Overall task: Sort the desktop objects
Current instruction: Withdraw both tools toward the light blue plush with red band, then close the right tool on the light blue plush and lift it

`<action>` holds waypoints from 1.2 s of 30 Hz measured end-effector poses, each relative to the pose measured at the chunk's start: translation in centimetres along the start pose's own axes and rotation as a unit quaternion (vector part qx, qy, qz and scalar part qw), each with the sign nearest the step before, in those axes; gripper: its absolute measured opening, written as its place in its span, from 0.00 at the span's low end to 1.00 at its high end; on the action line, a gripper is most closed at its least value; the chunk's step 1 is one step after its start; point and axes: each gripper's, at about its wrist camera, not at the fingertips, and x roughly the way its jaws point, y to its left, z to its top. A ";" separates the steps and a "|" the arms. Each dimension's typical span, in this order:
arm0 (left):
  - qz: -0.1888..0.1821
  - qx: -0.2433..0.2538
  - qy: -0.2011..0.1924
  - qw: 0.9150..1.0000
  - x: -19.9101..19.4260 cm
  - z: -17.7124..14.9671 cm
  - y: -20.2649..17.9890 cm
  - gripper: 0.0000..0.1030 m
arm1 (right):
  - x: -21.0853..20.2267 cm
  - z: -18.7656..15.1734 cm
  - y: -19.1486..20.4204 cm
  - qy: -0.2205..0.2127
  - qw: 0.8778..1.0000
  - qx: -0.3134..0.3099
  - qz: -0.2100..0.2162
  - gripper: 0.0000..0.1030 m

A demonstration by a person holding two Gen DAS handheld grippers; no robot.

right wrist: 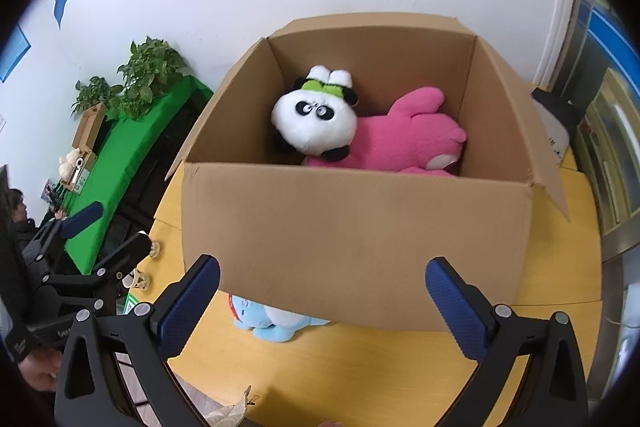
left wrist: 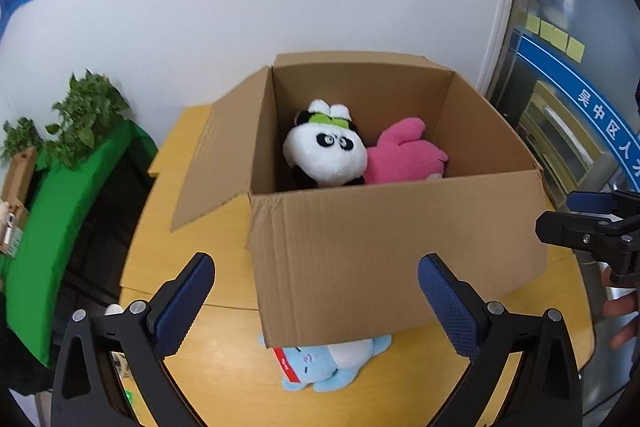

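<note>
Seen from the left wrist camera, an open cardboard box (left wrist: pixel 392 251) stands on a yellow wooden table (left wrist: pixel 224 379), its flaps folded outward. Inside it, a panda plush (left wrist: pixel 326 155) with a green headband lies against a pink plush (left wrist: pixel 404 157). A light blue plush (left wrist: pixel 324 367) lies on the table at the near foot of the box, partly hidden by its front wall. The left gripper (left wrist: pixel 316 303) hangs in front of the box with its blue-padded fingers (left wrist: pixel 182 311) spread wide and nothing between them. At the right edge the right gripper (left wrist: pixel 588 219) is in view, a hand (left wrist: pixel 622 311) behind it. Potted plants (left wrist: pixel 80 115) stand on a green-covered surface by the white wall.

From the right wrist camera, the same box (right wrist: pixel 356 247) fills the middle, with the panda plush (right wrist: pixel 314 123) resting on the pink plush (right wrist: pixel 400 143) inside. The light blue plush (right wrist: pixel 276 321) pokes out from below the box's near corner, on the table (right wrist: pixel 352 375). The right gripper (right wrist: pixel 322 307) faces the box wall, its fingers (right wrist: pixel 456 311) wide apart and holding nothing. The left gripper (right wrist: pixel 116 231) shows at the left, also spread open, beside the plants (right wrist: pixel 148 79) and the green cover.
</note>
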 end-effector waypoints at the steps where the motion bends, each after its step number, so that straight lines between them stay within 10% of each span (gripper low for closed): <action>1: -0.015 -0.003 0.008 1.000 0.5 -0.6 0.8 1.00 | 0.6 -0.5 0.1 0.005 1.000 -0.002 0.008 1.00; 15: -0.208 -0.064 0.160 0.963 12.5 -13.6 12.1 1.00 | 19.7 -16.8 -1.0 0.104 0.986 0.025 0.124 1.00; 19: -0.272 -0.098 0.179 0.940 18.7 -13.8 13.3 1.00 | 22.6 -17.5 -1.4 0.062 0.991 0.055 0.100 1.00; 24: -0.305 -0.142 0.266 0.903 27.0 -15.4 13.7 1.00 | 25.6 -17.6 3.2 0.058 0.991 -0.115 0.047 0.98; 28: -0.314 -0.150 0.292 0.891 29.7 -16.5 13.4 1.00 | 27.5 -18.3 6.9 0.060 0.969 -0.234 0.045 0.98; 36: -0.336 -0.202 0.343 0.854 33.1 -19.6 12.2 1.00 | 34.0 -18.8 5.8 0.153 0.969 -0.194 0.028 0.98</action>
